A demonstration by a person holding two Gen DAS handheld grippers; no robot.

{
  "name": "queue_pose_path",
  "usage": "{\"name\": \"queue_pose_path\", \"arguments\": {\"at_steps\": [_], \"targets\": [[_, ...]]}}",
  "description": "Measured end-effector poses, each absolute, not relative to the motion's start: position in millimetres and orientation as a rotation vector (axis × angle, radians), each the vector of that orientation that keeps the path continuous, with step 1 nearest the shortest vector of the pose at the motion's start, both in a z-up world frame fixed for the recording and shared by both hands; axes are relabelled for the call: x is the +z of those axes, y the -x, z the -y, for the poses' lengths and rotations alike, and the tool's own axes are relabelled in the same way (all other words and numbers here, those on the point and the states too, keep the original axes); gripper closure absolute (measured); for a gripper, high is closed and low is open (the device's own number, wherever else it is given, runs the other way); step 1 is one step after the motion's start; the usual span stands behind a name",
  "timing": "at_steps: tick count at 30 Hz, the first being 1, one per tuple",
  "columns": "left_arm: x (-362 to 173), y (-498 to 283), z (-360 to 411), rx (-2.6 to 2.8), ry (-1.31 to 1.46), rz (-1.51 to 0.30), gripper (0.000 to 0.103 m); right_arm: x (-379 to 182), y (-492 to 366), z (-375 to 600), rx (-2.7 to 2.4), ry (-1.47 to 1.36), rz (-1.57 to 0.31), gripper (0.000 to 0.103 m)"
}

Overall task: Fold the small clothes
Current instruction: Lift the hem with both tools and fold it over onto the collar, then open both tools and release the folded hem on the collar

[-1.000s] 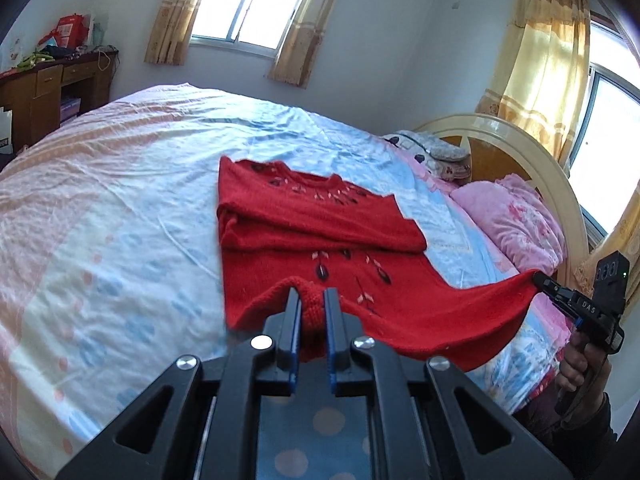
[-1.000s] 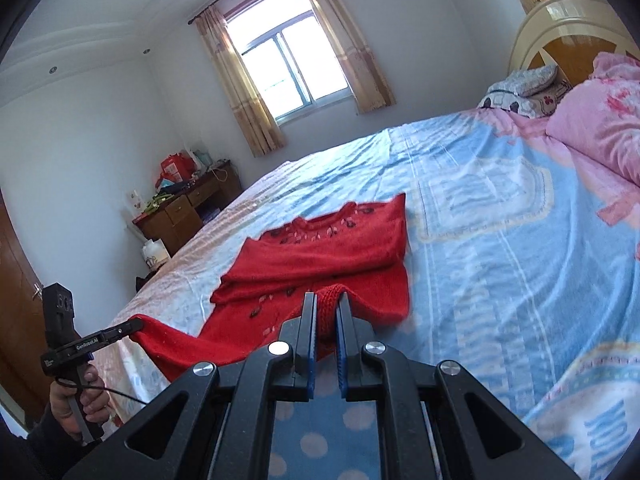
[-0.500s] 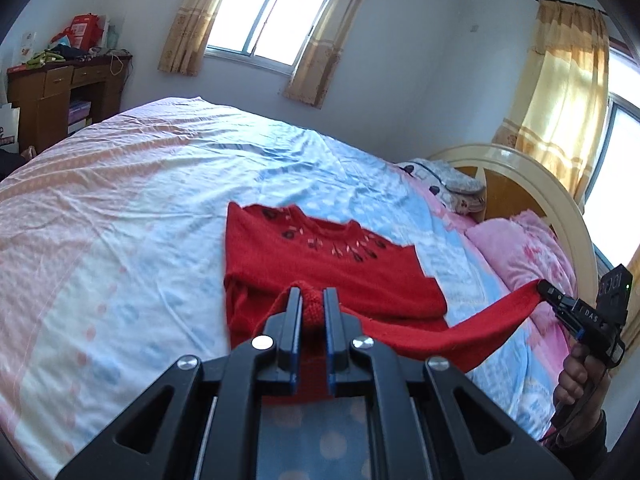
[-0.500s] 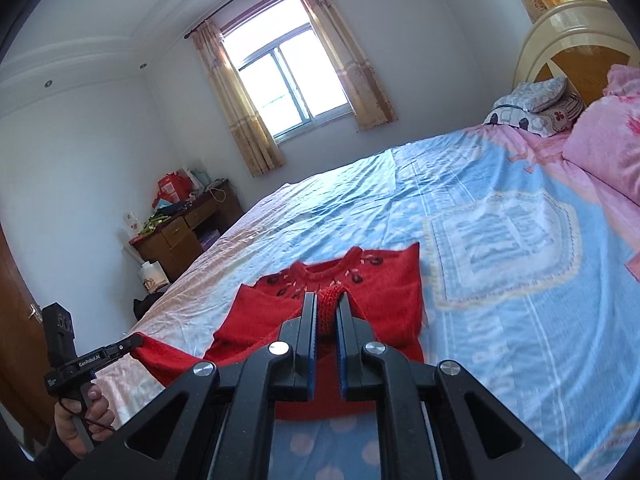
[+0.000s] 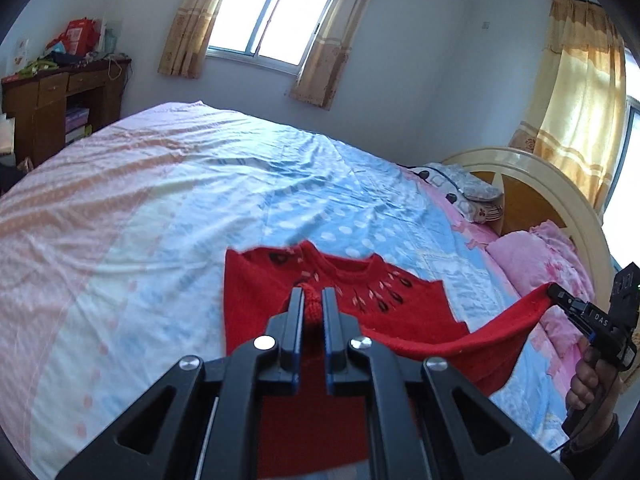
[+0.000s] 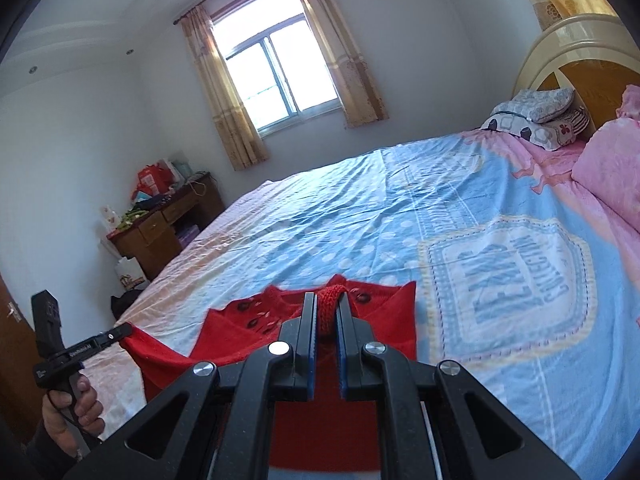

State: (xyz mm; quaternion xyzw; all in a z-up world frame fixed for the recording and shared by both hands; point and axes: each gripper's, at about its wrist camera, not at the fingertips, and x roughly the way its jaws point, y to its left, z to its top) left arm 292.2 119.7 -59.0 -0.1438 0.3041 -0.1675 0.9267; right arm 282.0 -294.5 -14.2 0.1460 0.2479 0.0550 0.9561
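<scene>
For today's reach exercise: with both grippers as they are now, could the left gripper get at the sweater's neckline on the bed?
Probably not yet. The left gripper is shut on the red sweater's hem, as is the right gripper. The neckline lies uncovered just ahead, so the path looks free once it lets go.

Bright daylight from blown-out window (image 5: 272, 20); fisheye bends dark, vignetted edges.

Both grippers now carry the hem of the sweater (image 5: 256, 312) forward, up to its neckline.
</scene>
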Motion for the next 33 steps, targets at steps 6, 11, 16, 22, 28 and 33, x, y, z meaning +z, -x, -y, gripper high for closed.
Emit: {"name": "queue_pose_path", "arguments": {"at_steps": [6,11,16,22,28,33], "targets": [[-68,-343,-112,-0.316,0.260,-0.648,0.095,-37,-336,311,0.066,-0.339,-0.575,0.096],[-86,-379,-106,-0.292,0.223,-0.688,0.095,-63,-378,316,0.024,-0.311,-0.640,0.096],[-120,-416,-100,-0.247,0.190,-0.760,0.095,-93,-421,322,-0.019,-0.300,-0.705,0.096],[-144,-438,-94,-0.193,0.144,-0.790,0.092,-129,-462,321,-0.043,-0.241,-0.786,0.095],[-128,-409,-96,-0.169,0.099,-0.722,0.064,-130,-451,309,-0.070,-0.189,-0.763,0.051],[-137,-387,-85,-0.114,-0.036,-0.727,0.046,-131,-444,270,0.049,-0.121,-0.820,0.051]]}}
